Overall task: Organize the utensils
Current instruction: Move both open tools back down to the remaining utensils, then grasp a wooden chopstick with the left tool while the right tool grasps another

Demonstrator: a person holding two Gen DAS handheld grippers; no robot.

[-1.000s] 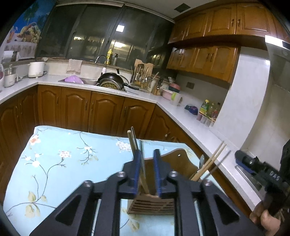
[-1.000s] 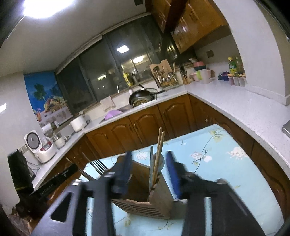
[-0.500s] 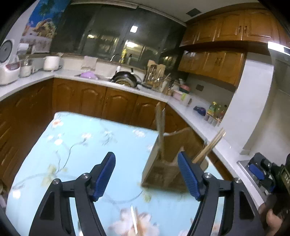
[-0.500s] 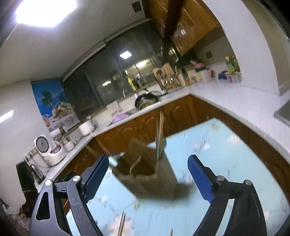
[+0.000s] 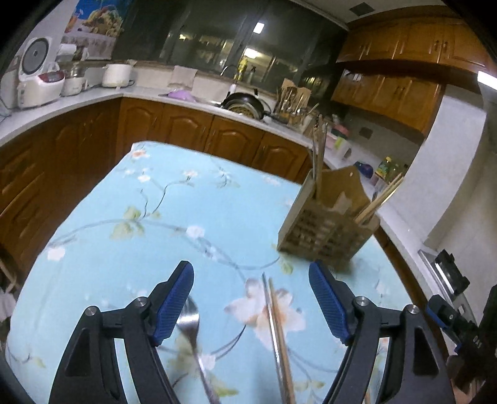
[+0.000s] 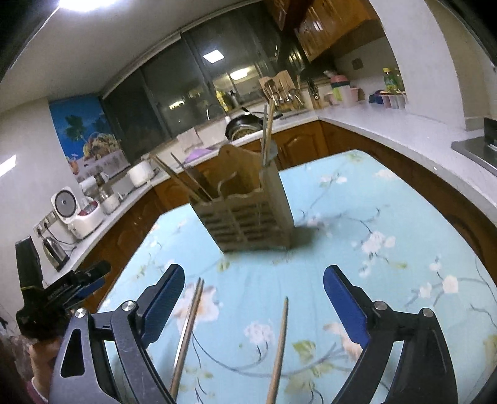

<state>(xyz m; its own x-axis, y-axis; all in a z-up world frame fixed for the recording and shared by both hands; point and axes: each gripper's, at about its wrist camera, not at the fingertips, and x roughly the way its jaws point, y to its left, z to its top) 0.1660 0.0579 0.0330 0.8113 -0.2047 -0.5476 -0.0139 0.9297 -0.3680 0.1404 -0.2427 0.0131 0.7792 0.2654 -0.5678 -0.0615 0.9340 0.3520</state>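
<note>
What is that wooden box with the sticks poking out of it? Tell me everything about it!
It is a light brown wooden utensil holder with a slatted front and a taller back board that has a small hanging hole at its peak. It stands upright on the pale blue flowered tablecloth, beyond both grippers, and nothing grips it. Inside dividers split it into compartments. Wooden chopsticks lean out of one end, and at the other end slim utensils, including a chopstick, stand nearly straight up.

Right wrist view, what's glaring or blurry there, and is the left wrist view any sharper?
Right wrist view: ceiling light blown out at top left, wooden utensil holder slightly smeared. Left wrist view: dimmer, fork and chopsticks on the tablecloth blurred; both views bend the counters, fisheye.
</note>
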